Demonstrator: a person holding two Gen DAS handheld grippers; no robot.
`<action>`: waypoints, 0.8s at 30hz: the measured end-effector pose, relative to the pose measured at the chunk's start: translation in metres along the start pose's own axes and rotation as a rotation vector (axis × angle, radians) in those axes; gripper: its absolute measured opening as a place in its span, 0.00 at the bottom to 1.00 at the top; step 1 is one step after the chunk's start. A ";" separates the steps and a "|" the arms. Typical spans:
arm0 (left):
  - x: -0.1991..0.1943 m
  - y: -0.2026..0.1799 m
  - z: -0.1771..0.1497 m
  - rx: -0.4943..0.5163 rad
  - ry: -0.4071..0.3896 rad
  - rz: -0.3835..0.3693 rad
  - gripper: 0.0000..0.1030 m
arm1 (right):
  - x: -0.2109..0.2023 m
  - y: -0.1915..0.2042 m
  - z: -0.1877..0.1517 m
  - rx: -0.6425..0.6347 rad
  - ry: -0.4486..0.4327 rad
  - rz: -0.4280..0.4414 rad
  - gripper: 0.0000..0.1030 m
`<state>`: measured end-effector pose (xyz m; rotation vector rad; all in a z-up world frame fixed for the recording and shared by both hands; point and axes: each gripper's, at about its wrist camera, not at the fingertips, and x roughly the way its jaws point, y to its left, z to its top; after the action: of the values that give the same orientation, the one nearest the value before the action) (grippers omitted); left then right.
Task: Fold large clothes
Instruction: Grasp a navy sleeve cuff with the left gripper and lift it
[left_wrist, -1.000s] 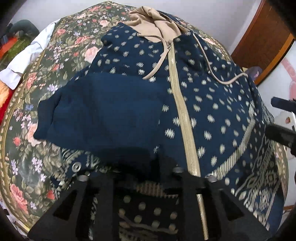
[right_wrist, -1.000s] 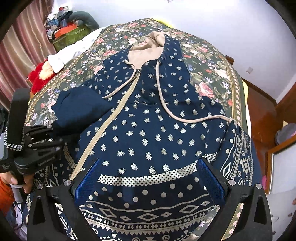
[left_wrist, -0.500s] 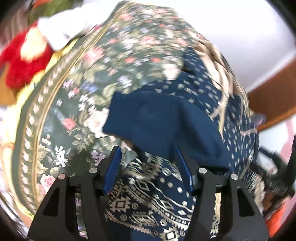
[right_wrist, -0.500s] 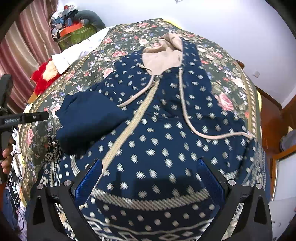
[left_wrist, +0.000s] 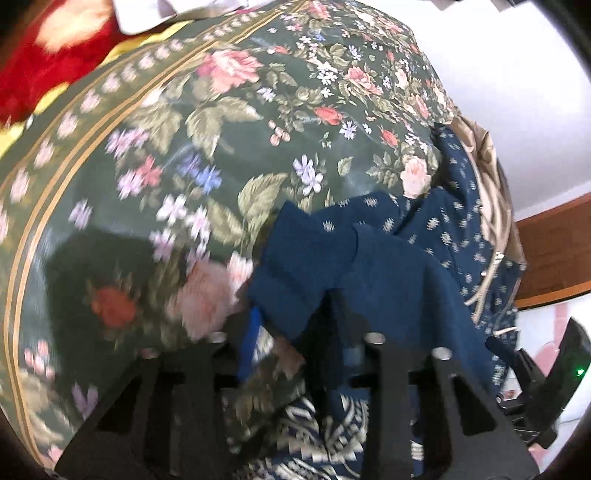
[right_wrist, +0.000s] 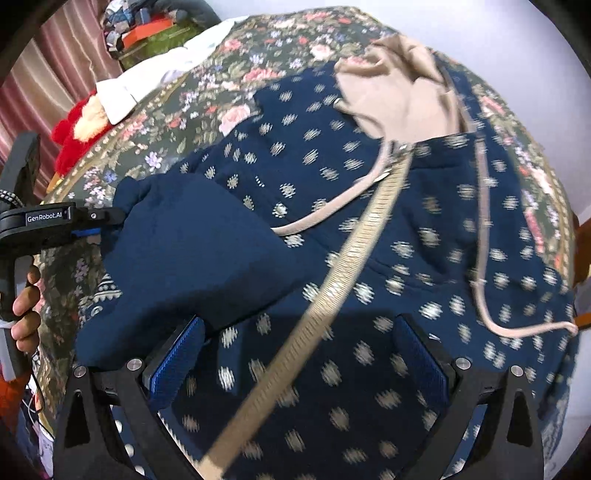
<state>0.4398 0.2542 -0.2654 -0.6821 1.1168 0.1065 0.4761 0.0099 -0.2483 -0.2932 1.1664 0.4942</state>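
Observation:
A navy hoodie (right_wrist: 369, 229) with pale dots, a tan zipper (right_wrist: 354, 258) and a tan hood (right_wrist: 395, 92) lies face up on a floral bedspread (left_wrist: 221, 147). Its plain navy sleeve (right_wrist: 192, 251) is folded across the chest. My left gripper (left_wrist: 291, 321) is at the sleeve's outer edge (left_wrist: 295, 266); its jaws are closing, with the sleeve fabric between them. The right wrist view shows that left gripper (right_wrist: 110, 221) at the far left, pinching the sleeve edge. My right gripper (right_wrist: 297, 325) hangs open low over the hoodie front, the zipper running between its blue pads (right_wrist: 177, 362).
A white cloth (right_wrist: 155, 85) and a red plush toy (right_wrist: 77, 133) lie at the bed's far left. Clutter and a pink curtain (right_wrist: 48, 77) stand behind them. Brown wooden furniture (left_wrist: 550, 254) is to the right. A hand (right_wrist: 26, 314) grips the left tool's handle.
My left gripper swung from the hoodie's hem out to the sleeve edge, rolling as it went, and its jaws narrowed on the fabric. My right gripper sank closer over the zipper, still open.

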 end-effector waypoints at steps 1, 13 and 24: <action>0.003 -0.004 0.002 0.024 -0.007 0.024 0.14 | 0.005 0.001 0.001 -0.002 0.009 -0.003 0.99; -0.078 -0.123 -0.002 0.324 -0.211 -0.003 0.08 | -0.046 -0.028 -0.022 -0.029 -0.078 -0.080 0.98; -0.104 -0.293 -0.077 0.616 -0.214 -0.127 0.08 | -0.151 -0.118 -0.086 0.163 -0.210 -0.132 0.98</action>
<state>0.4508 0.0048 -0.0650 -0.1808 0.8328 -0.2615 0.4218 -0.1638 -0.1439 -0.1712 0.9690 0.3035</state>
